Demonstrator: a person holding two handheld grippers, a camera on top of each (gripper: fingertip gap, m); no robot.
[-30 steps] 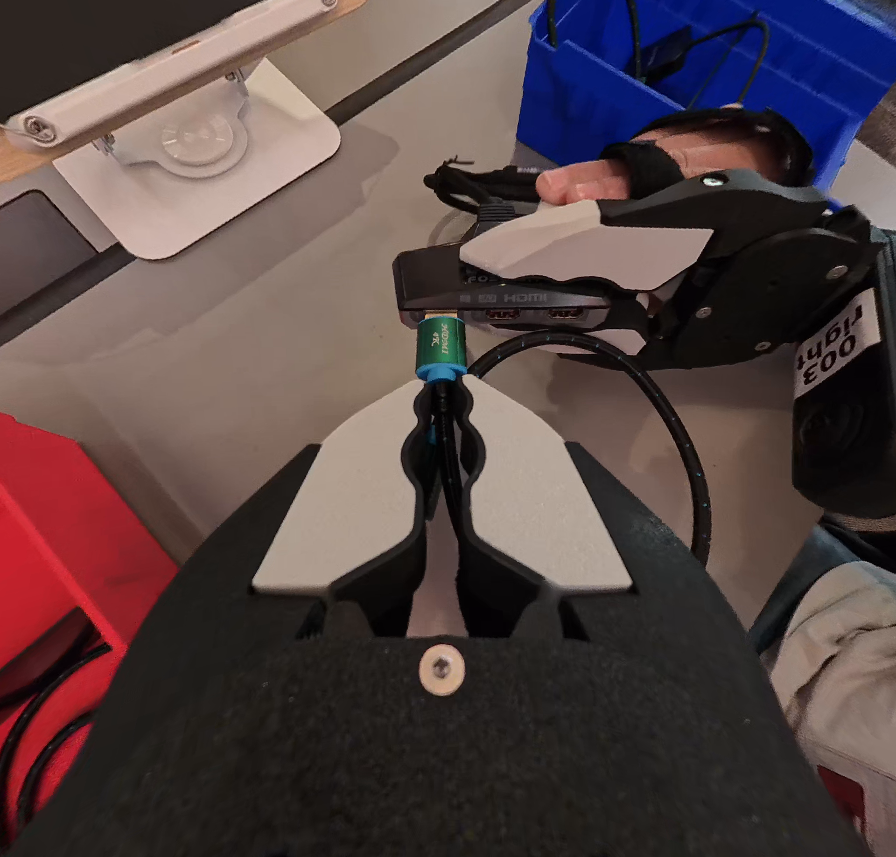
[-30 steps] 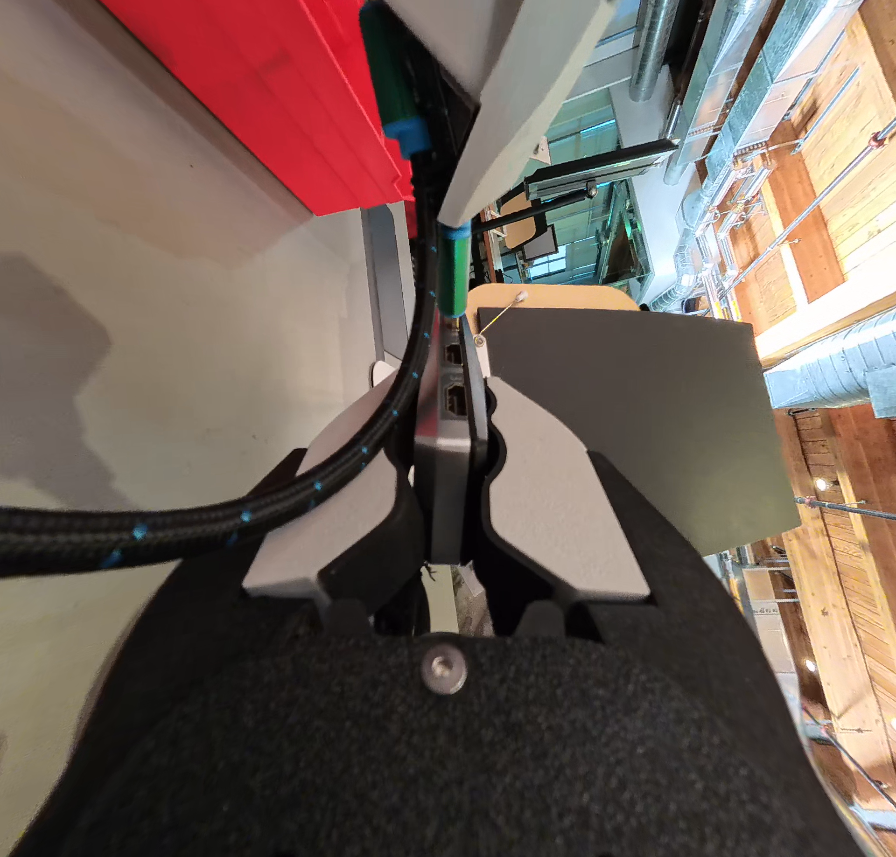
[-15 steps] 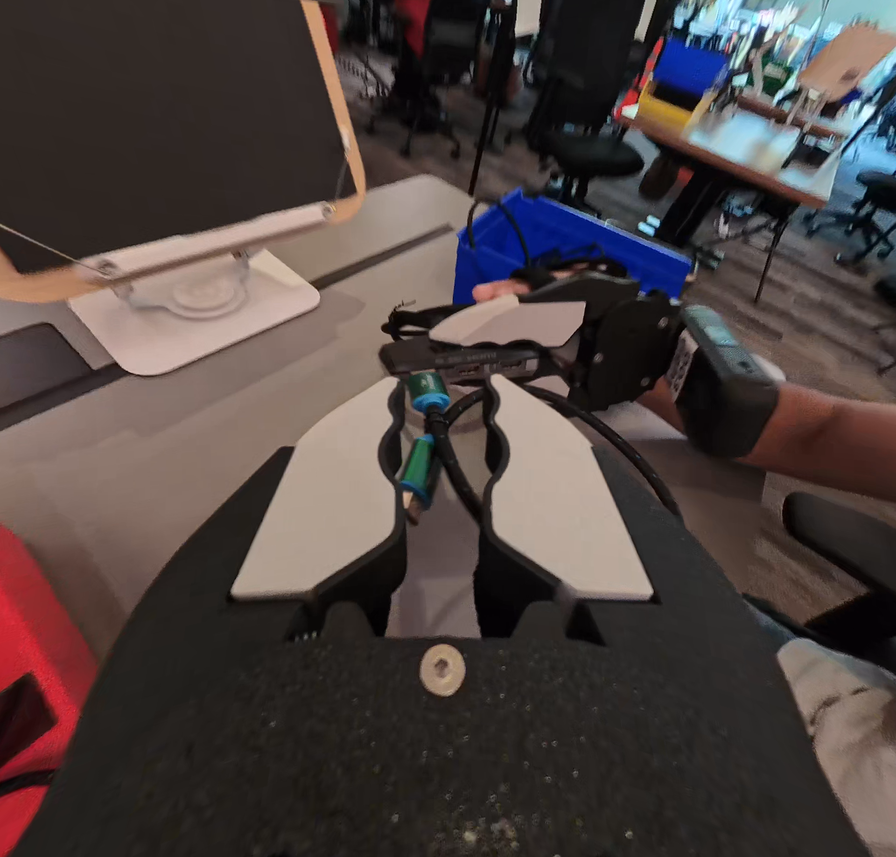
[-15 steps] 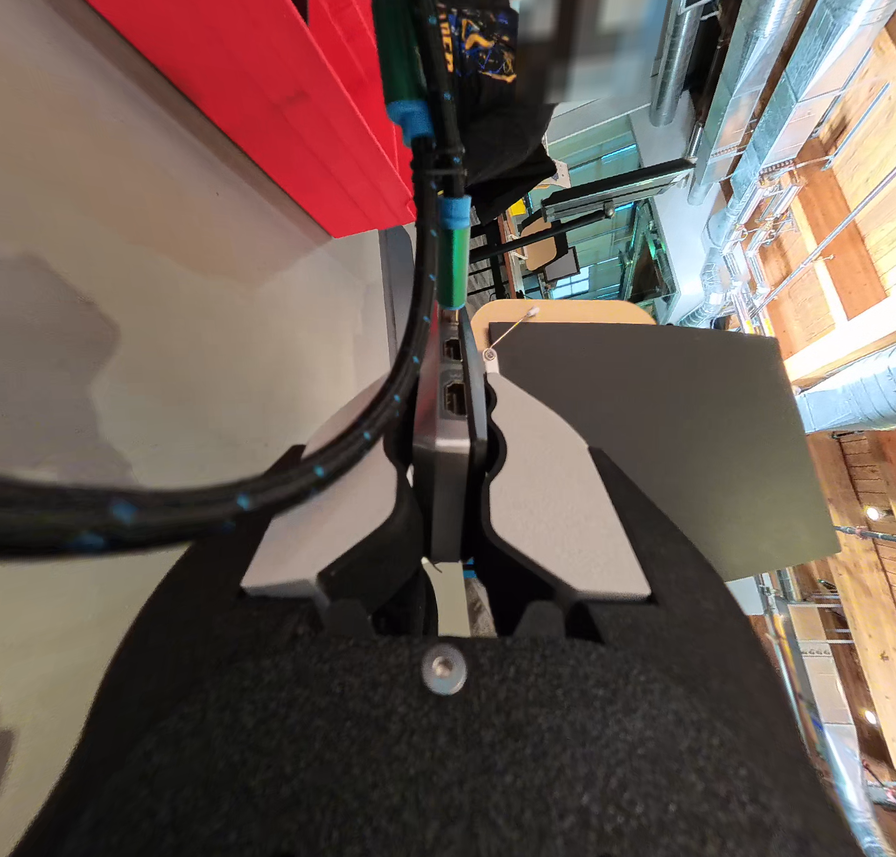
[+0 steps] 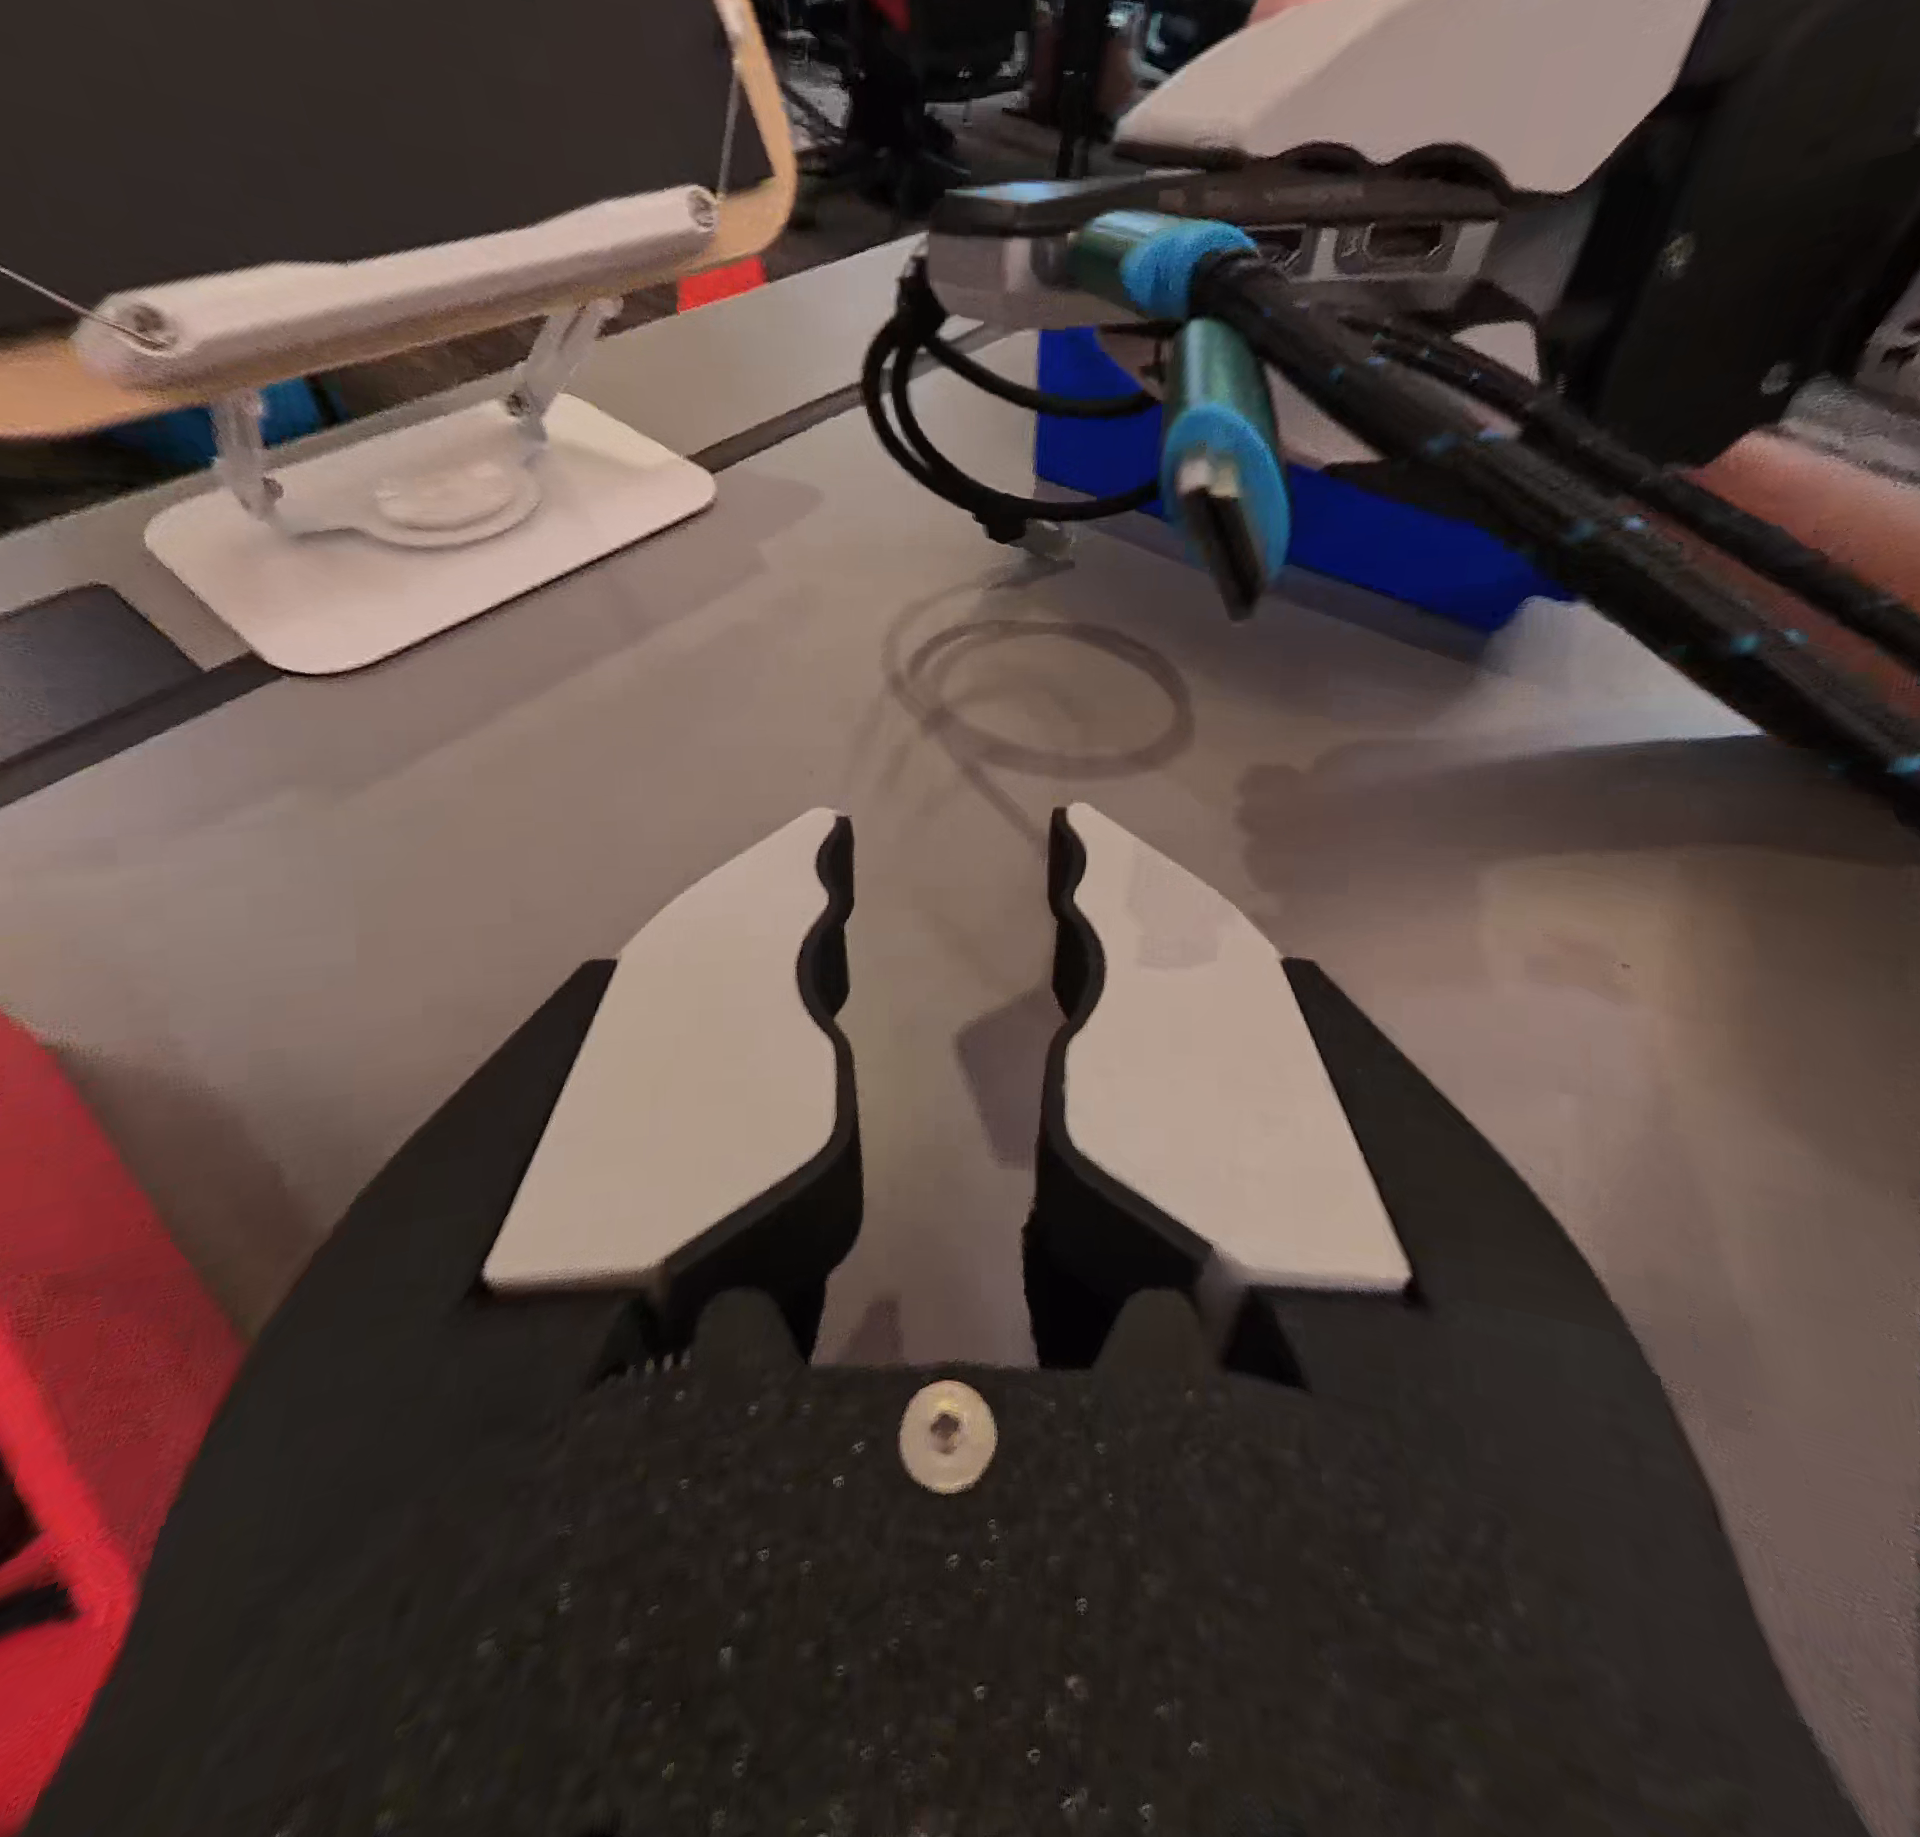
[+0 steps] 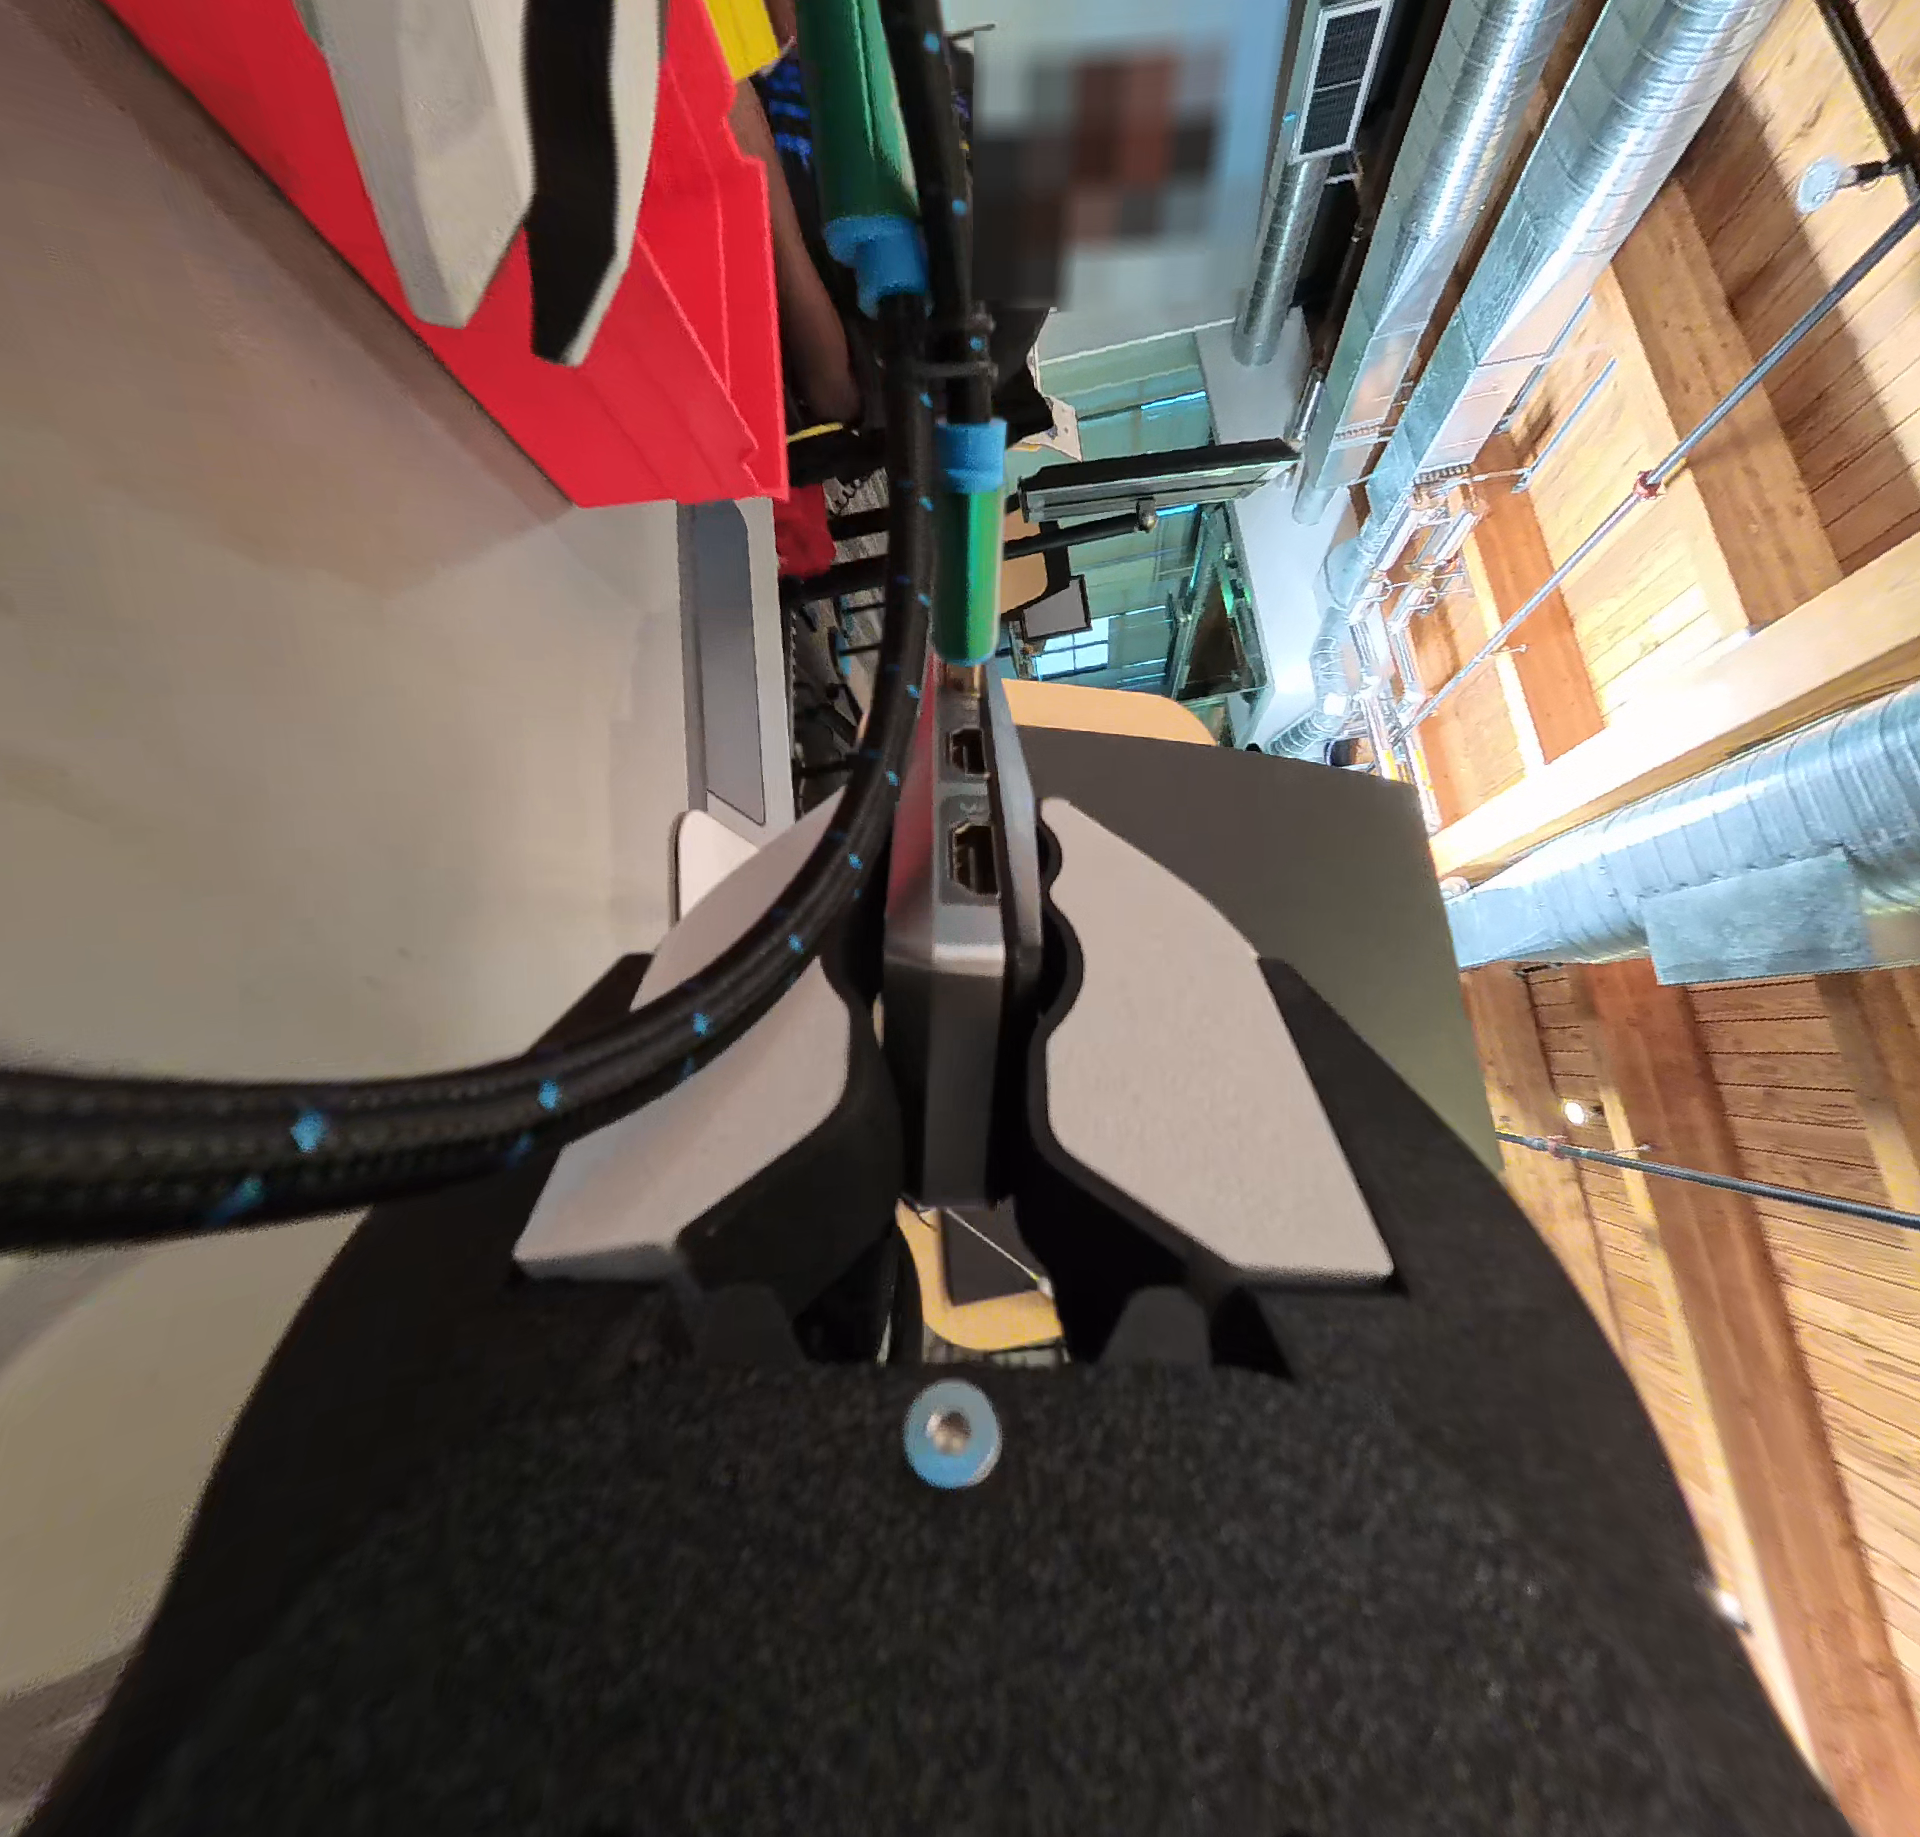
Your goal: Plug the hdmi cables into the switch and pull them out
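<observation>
The left gripper [image 5: 948,842] hangs part open and empty over the table [image 5: 520,852], while up right the right gripper [image 6: 971,821] clamps the switch [image 6: 951,1008] — one plug [image 6: 966,582] seated, another plug [image 5: 1221,457] dangling loose — whose swing could foul a re-grasp.

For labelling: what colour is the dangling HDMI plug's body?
Green, with a blue collar; clearest in the left wrist view.

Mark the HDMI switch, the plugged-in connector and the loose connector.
HDMI switch [image 6: 951,1039]: right wrist view, grey edge between the fingers.
plugged-in connector [image 6: 968,572]: right wrist view, green shell.
loose connector [image 5: 1224,437]: left wrist view, green shell above the blue collar.
</observation>
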